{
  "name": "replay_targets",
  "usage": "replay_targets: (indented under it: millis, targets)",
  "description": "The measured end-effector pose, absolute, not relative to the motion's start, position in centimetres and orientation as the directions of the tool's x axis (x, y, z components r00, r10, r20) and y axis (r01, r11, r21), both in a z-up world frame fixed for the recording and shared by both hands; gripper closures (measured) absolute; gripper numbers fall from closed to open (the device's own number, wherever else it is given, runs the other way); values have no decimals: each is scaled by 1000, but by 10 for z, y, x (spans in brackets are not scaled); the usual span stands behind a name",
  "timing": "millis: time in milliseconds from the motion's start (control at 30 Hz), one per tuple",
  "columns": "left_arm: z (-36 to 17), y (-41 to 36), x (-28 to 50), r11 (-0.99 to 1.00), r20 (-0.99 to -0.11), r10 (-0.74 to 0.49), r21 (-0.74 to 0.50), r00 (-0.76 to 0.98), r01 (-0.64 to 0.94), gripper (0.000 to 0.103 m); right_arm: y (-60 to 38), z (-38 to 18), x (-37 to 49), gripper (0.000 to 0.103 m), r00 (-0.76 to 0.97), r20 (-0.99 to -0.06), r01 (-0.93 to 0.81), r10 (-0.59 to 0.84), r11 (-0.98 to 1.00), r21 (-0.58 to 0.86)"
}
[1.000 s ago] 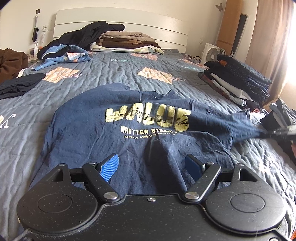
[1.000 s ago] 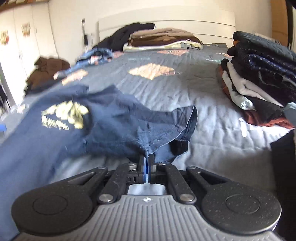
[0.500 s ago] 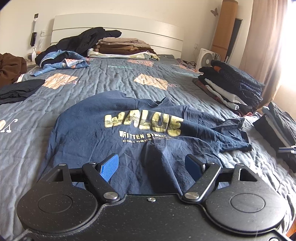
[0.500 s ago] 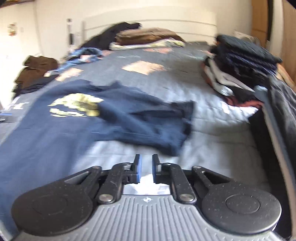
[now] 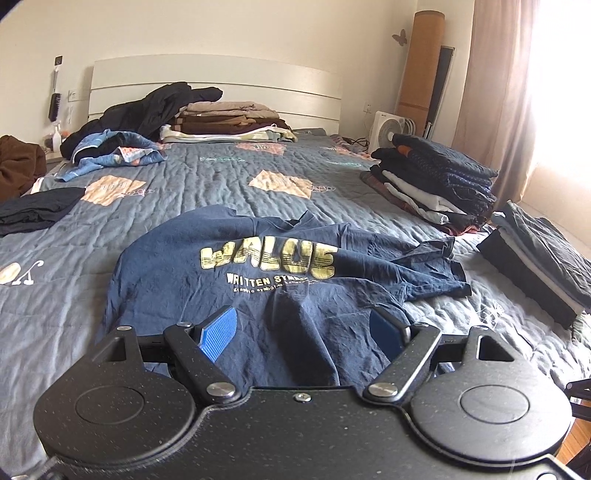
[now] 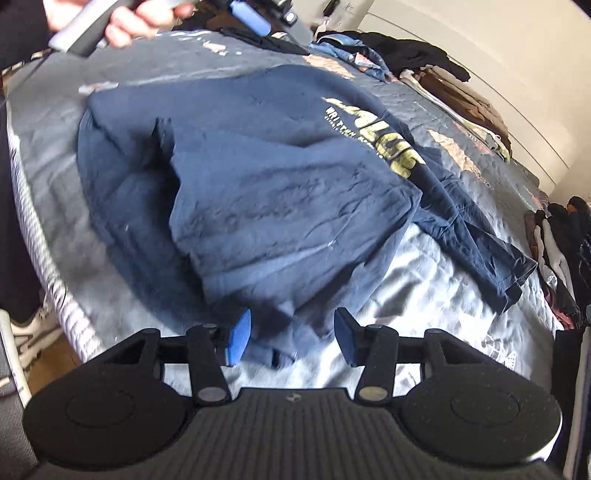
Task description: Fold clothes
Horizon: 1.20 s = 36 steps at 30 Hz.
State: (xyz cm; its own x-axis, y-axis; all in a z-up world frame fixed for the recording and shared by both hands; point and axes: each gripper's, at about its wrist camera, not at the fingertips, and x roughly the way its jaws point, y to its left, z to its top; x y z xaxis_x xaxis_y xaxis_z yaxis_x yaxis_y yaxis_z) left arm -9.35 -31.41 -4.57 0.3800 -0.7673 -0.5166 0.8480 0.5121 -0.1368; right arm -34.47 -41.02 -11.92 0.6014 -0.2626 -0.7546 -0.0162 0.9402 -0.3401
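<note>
A navy T-shirt (image 5: 177, 280) with a yellow "VALUE" print lies face up on the grey quilted bed (image 5: 207, 177), its right sleeve (image 5: 432, 266) flopped out to the side. My left gripper (image 5: 301, 332) hovers open over the lower part of the shirt, where a raised ridge of cloth (image 5: 291, 306) stands between the fingers, untouched by the pads. My right gripper (image 6: 291, 339) is over the T-shirt (image 6: 277, 192) at its bottom hem. Its jaws are opening, the hem lies under the gap, and the pads do not press it. At the top of the right wrist view a hand (image 6: 140, 18) holds the left gripper.
Two stacks of folded clothes (image 5: 436, 181) (image 5: 535, 251) line the bed's right side. More folded and loose garments (image 5: 221, 122) sit at the headboard, with a crumpled blue one (image 5: 114, 151) and a dark one (image 5: 37, 210) at left. The bed's edge (image 6: 44, 266) and a shoe (image 6: 33, 325) show near me.
My right gripper let go of the sleeve, which dropped onto the bed, then swung round to the shirt's bottom hem while rolling and opening. My left gripper drew back and rose a little.
</note>
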Motion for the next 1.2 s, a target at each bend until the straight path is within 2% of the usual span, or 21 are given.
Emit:
replay_targets:
  millis: [233, 467, 700, 1033, 1200]
  targets:
    - [-49, -307, -104, 490, -524, -768, -109, 369, 865, 25, -404, -134, -344, 54, 583, -757, -31, -296, 922, -385]
    - [-72, -294, -132, 436, -585, -741, -44, 331, 899, 25, -403, -128, -353, 54, 601, -758, -78, -254, 925, -372]
    - [-100, -278, -177, 422, -661, -702, -87, 265, 902, 25, -413, -136, -353, 54, 609, -756, -54, -241, 938, -343]
    - [-90, -269, -214, 448, -700, -669, -109, 251, 887, 23, -411, -140, -350, 54, 605, -762, -57, -233, 941, -333]
    - [-80, -255, -215, 481, -757, -596, -67, 270, 874, 23, -410, -138, -348, 54, 601, -764, -54, -237, 941, -334]
